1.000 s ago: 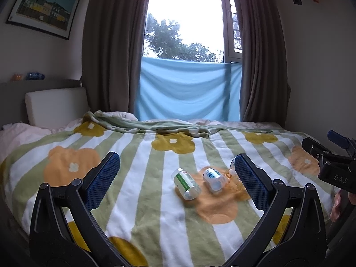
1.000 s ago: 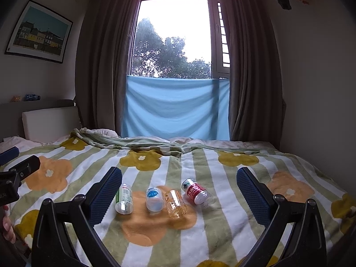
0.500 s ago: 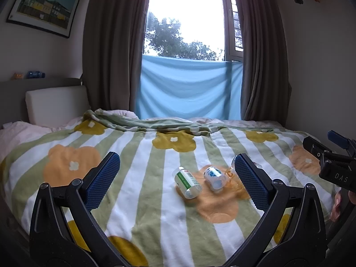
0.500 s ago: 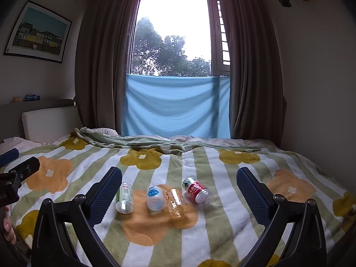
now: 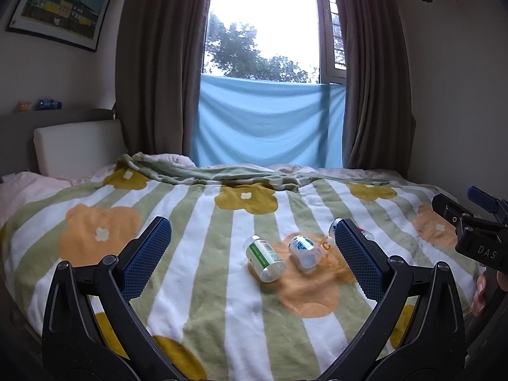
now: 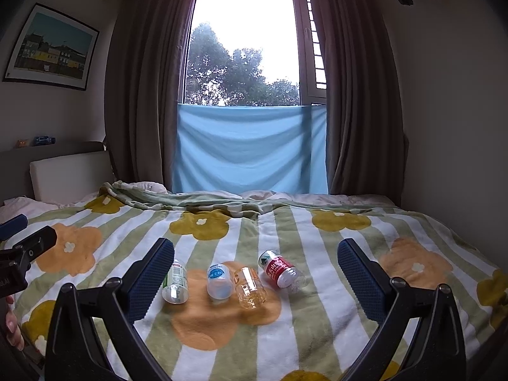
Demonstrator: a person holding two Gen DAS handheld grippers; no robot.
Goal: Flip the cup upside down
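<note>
Both the left gripper (image 5: 252, 255) and the right gripper (image 6: 255, 274) hover with jaws spread wide and empty above the bed (image 6: 317, 333), where the clear amber cup (image 6: 249, 288) lies on its side among three toppled bottles.

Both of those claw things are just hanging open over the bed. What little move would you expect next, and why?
Probably the right gripper eases forward and down toward the clear amber cup. That cup lies on its side on the blanket, roughly centred between the open fingers, with bottles close on either side. Both grippers are empty, and the left gripper frames the green-labelled bottle instead.
</note>
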